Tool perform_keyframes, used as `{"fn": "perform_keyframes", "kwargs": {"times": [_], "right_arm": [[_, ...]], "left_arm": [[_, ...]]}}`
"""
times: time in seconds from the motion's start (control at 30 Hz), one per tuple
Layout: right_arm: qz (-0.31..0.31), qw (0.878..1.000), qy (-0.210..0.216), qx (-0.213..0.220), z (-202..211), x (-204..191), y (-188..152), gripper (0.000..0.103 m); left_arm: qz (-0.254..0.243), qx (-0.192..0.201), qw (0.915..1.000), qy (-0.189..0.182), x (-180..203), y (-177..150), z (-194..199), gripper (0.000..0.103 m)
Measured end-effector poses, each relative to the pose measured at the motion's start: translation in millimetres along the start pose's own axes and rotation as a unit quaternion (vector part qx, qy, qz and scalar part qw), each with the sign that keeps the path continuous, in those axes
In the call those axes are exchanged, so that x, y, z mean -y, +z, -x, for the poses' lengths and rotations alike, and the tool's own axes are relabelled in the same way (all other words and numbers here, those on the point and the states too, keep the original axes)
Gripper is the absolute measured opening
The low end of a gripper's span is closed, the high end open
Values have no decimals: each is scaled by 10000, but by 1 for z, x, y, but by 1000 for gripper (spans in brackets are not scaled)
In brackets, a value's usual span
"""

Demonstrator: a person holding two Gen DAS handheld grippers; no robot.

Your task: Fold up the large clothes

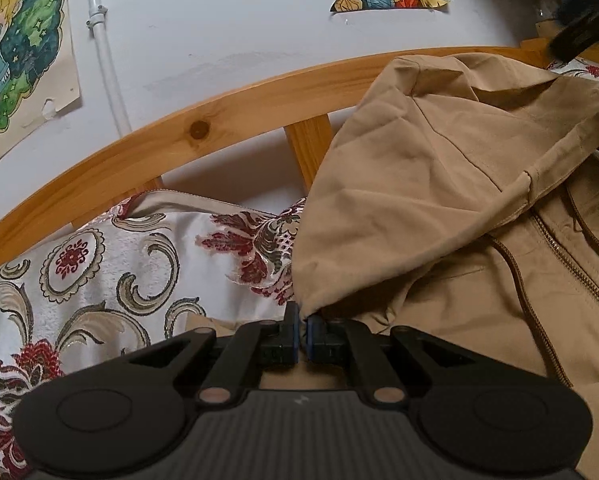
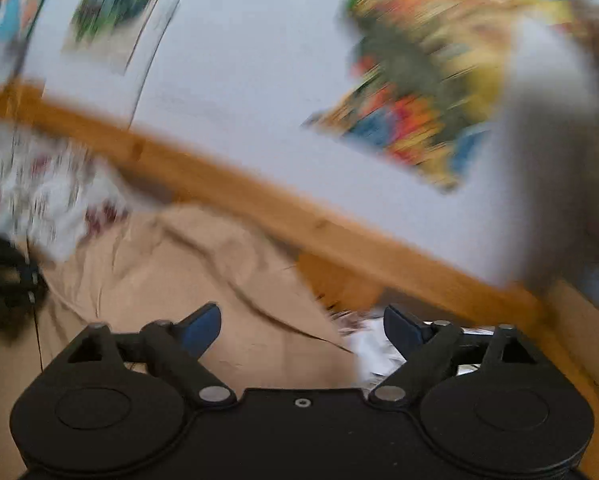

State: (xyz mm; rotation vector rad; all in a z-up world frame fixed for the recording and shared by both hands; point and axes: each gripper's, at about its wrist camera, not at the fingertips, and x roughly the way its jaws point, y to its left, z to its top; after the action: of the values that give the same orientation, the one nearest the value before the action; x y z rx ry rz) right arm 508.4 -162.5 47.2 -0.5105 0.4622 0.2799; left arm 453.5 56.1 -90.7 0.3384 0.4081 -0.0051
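A tan hooded jacket (image 1: 439, 200) with a brown zipper (image 1: 571, 264) and drawcords lies on a patterned bedspread (image 1: 99, 264). My left gripper (image 1: 302, 320) is shut on the edge of the jacket's hood, which is lifted and folded toward the right. The right wrist view is motion-blurred. There my right gripper (image 2: 301, 328) is open and empty above the jacket (image 2: 159, 280), near its edge. The left gripper (image 2: 3, 280) shows at the far left of that view.
A wooden bed rail (image 1: 179, 136) curves behind the bed, also in the right wrist view (image 2: 259, 200). Colourful drawings (image 1: 15, 48) hang on the white wall, with a white pipe (image 1: 103, 40). A dark object (image 1: 587, 12) is at the upper right.
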Motion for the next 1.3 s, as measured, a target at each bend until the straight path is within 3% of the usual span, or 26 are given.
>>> {"fn": "perform_keyframes", "kwargs": {"times": [0.1, 0.13, 0.17, 0.23, 0.3, 0.4, 0.5, 0.57, 0.63, 0.73, 0.83, 0.93, 1.0, 1.17, 1.3], "right_arm": [[520, 9956, -201, -755, -56, -7, 20, 83], [594, 9940, -207, -890, -69, -7, 22, 76], [590, 9928, -176, -1023, -79, -7, 25, 52], [119, 9938, -78, -1104, -83, 1, 27, 13], [-252, 9962, -105, -823, -69, 7, 23, 13], [-78, 9996, -155, -212, -36, 4, 9, 8], [-31, 9994, -136, 328, -5, -1, -9, 8], [-80, 9980, -124, 614, 15, -3, -17, 8], [-135, 9962, -106, 859, 32, -4, -20, 8], [-78, 9941, -42, 1081, 53, -5, -20, 8], [-260, 9891, -31, 1446, 76, 0, -24, 7], [-677, 9839, -34, 1655, 94, 5, -25, 7], [-727, 9839, 37, 1630, 100, 4, -30, 7], [-775, 9869, 46, 1413, 91, 2, -47, 7], [-1051, 9852, -22, 1356, 93, 1, -59, 7]], "left_arm": [[-36, -32, 10000, 6, 1, -1, -1, 3], [-42, -66, 10000, -25, 1, 0, -1, 3], [-63, -101, 9999, -120, -1, 0, 1, 5], [0, 1, 9994, -359, -7, 1, 13, 14], [273, 113, 9966, -775, -20, 1, 32, 26], [670, 437, 9862, -1451, -37, 2, 63, 28], [920, 735, 9693, -2158, -37, 11, 84, 28], [964, 681, 9566, -2665, -27, 23, 83, 22], [899, 582, 9492, -2959, -7, 34, 73, 17], [770, 305, 9485, -3057, 23, 42, 52, 5], [663, 142, 9582, -2780, 46, 43, 34, 3], [917, -158, 9677, -2345, 56, 43, 17, 2], [1170, -261, 9624, -2438, 51, 41, 16, 2], [1252, 94, 9346, -3327, 32, 19, 58, 3], [1696, 427, 9237, -3410, 27, 26, 68, 5]]}}
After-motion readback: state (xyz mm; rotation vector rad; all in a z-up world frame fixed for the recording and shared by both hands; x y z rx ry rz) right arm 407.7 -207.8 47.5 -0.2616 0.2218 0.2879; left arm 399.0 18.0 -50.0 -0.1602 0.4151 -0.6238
